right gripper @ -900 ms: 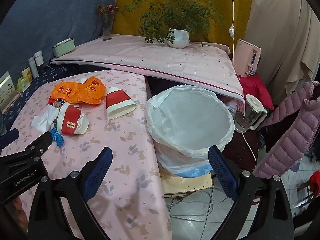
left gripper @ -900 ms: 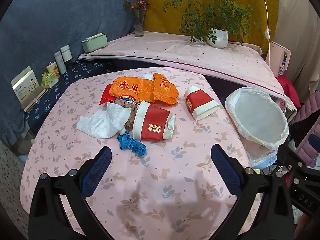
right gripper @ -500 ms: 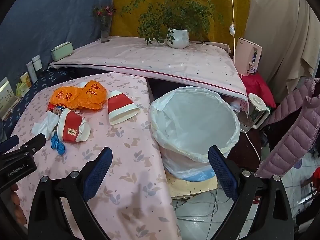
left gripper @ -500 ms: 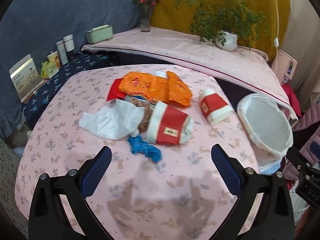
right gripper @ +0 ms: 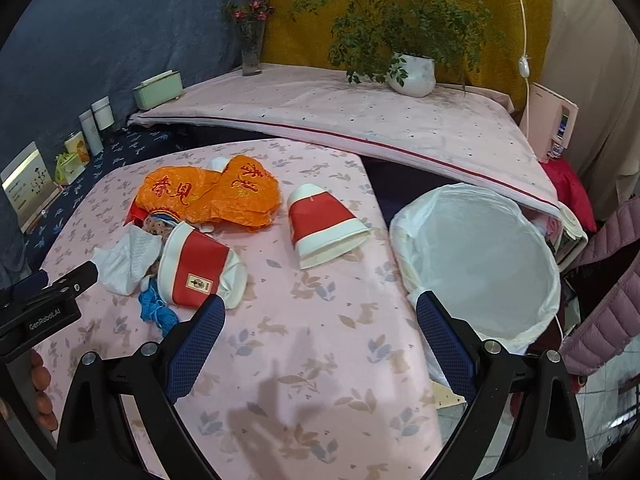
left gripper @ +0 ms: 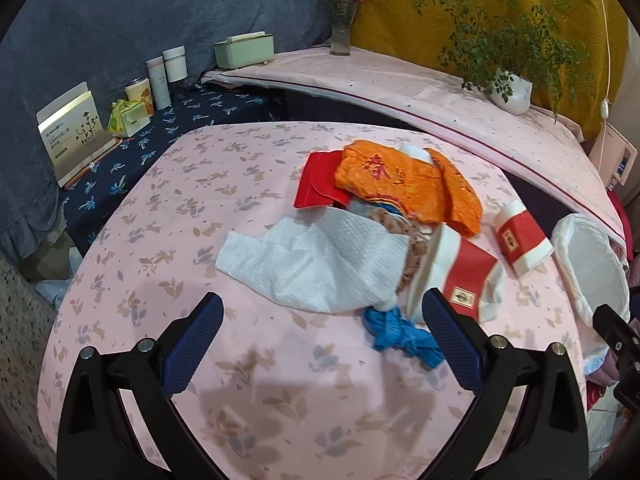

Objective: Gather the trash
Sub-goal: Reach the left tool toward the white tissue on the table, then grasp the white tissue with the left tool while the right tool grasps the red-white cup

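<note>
Trash lies on the pink floral table (left gripper: 256, 392): a white paper napkin (left gripper: 316, 264), a blue crumpled scrap (left gripper: 404, 334), a crushed red-and-white paper cup (left gripper: 460, 272), a second cup (left gripper: 522, 242), an orange plastic bag (left gripper: 400, 184) and a red envelope (left gripper: 318, 182). My left gripper (left gripper: 320, 344) is open and empty, just short of the napkin and blue scrap. My right gripper (right gripper: 316, 344) is open and empty over the table near the white-lined bin (right gripper: 476, 256). The cups (right gripper: 196, 268) (right gripper: 324, 224) and bag (right gripper: 208, 192) also show there.
The bin (left gripper: 592, 268) stands off the table's right edge. A raised pink-covered shelf (right gripper: 360, 116) behind holds a potted plant (right gripper: 412, 74), vase (right gripper: 252, 48) and green box (right gripper: 158, 88). Bottles and boxes (left gripper: 156, 80) stand on a dark blue cloth at left.
My left gripper has moved forward and left toward the napkin and blue scrap. My right gripper has swung left, bringing more of the table into view. Both stay open.
</note>
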### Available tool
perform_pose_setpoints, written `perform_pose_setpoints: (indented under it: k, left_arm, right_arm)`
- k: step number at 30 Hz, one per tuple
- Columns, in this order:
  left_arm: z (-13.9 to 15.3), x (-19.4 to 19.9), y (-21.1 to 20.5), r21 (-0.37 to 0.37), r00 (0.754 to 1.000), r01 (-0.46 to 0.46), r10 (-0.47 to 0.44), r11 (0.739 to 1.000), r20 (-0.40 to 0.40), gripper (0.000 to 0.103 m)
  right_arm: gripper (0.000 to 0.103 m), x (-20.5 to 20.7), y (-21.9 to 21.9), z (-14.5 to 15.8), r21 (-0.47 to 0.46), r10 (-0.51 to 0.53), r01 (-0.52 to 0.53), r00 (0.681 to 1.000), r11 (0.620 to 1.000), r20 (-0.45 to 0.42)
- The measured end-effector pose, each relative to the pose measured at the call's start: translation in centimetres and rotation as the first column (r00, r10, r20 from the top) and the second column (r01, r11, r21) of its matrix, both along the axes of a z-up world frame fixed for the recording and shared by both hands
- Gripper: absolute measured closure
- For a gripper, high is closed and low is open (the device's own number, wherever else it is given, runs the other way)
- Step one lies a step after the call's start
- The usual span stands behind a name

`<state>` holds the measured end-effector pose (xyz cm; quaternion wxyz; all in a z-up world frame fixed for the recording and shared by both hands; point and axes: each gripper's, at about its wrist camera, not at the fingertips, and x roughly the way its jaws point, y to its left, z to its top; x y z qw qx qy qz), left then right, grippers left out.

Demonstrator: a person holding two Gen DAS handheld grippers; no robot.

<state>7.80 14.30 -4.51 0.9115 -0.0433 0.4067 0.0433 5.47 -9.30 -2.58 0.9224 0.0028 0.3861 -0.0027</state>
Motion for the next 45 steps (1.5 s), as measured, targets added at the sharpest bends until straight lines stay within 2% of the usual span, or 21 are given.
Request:
perform_pose_setpoints:
  k: [3, 6, 10, 14, 16, 18, 19, 22, 24, 25, 27, 33, 41, 45]
  left_arm:
    - [-1.1, 1.3, 0.9, -0.001, 0.999, -0.001, 0.001, 1.0, -0.05, 0.008]
    - [-2.0, 2.6, 2.1, -0.023, 0.998, -0.027, 0.025, 0.999, -0.059, 0.008]
    - [-3.1, 4.5, 3.0, -0.06, 0.996, -0.042, 0.037, 0.997, -0.082, 0.008]
    - [-4.2, 5.8, 2.8, -0.089, 0.993, -0.02, 0.01, 0.996, -0.114, 0.015]
    - [-4.8, 6.3, 2.5, -0.1, 0.992, -0.005, -0.008, 0.995, -0.127, 0.022]
    - [-5.2, 6.7, 2.5, -0.12, 0.99, 0.015, -0.031, 0.993, -0.138, 0.039]
    - [-5.4, 6.8, 2.5, -0.133, 0.988, 0.022, -0.041, 0.991, -0.146, 0.042]
    - [-5.3, 6.9, 2.7, -0.159, 0.989, 0.029, -0.051, 0.987, -0.137, 0.063]
    - [-5.2, 6.8, 2.7, -0.173, 0.988, 0.043, -0.067, 0.984, -0.14, 0.089]
    - [-5.1, 6.6, 2.8, -0.171, 0.988, 0.045, -0.069, 0.984, -0.139, 0.095]
    - [-4.7, 6.2, 2.9, -0.176, 0.989, 0.047, -0.071, 0.983, -0.132, 0.102]
    - [-1.7, 4.6, 3.1, -0.178, 0.994, 0.058, -0.073, 0.982, -0.077, 0.103]
    - [3.6, 2.7, 1.7, -0.174, 0.994, 0.106, -0.103, 0.979, 0.03, 0.103]
    - [4.3, 2.5, 1.6, -0.189, 0.994, 0.105, -0.1, 0.976, 0.036, 0.102]
  right_arm:
    - [0.011, 1.4, 1.7, -0.8, 0.005, 0.021, -0.021, 1.0, 1.0, -0.013]
    - [0.013, 2.6, 3.2, -1.5, -0.004, 0.04, -0.04, 0.999, 0.999, -0.017]
    - [0.021, 4.4, 4.5, -2.6, 0.005, 0.046, -0.046, 0.998, 0.999, -0.044]
    - [0.029, 5.9, 5.5, -3.9, 0.026, 0.055, -0.053, 0.995, 0.998, -0.081]
    - [0.036, 6.4, 5.9, -4.5, 0.038, 0.065, -0.062, 0.993, 0.997, -0.103]
    - [0.042, 6.8, 6.3, -5.0, 0.046, 0.075, -0.07, 0.989, 0.996, -0.124]
    - [0.046, 6.9, 6.5, -5.2, 0.049, 0.082, -0.076, 0.988, 0.996, -0.13]
    - [0.061, 7.0, 7.0, -5.7, 0.049, 0.104, -0.098, 0.984, 0.994, -0.144]
    - [0.075, 7.0, 7.2, -5.8, 0.049, 0.116, -0.11, 0.982, 0.993, -0.147]
    - [0.084, 6.9, 7.3, -5.9, 0.052, 0.121, -0.114, 0.982, 0.992, -0.147]
    - [0.088, 6.7, 7.2, -5.7, 0.067, 0.126, -0.117, 0.982, 0.991, -0.144]
    - [0.089, 5.7, 6.8, -4.1, 0.069, 0.134, -0.127, 0.985, 0.989, -0.106]
    - [0.089, 3.8, 5.0, -0.1, 0.072, 0.117, -0.116, 0.993, 0.991, -0.014]
    - [0.089, 3.2, 3.9, 1.2, 0.072, 0.099, -0.099, 0.995, 0.992, 0.01]
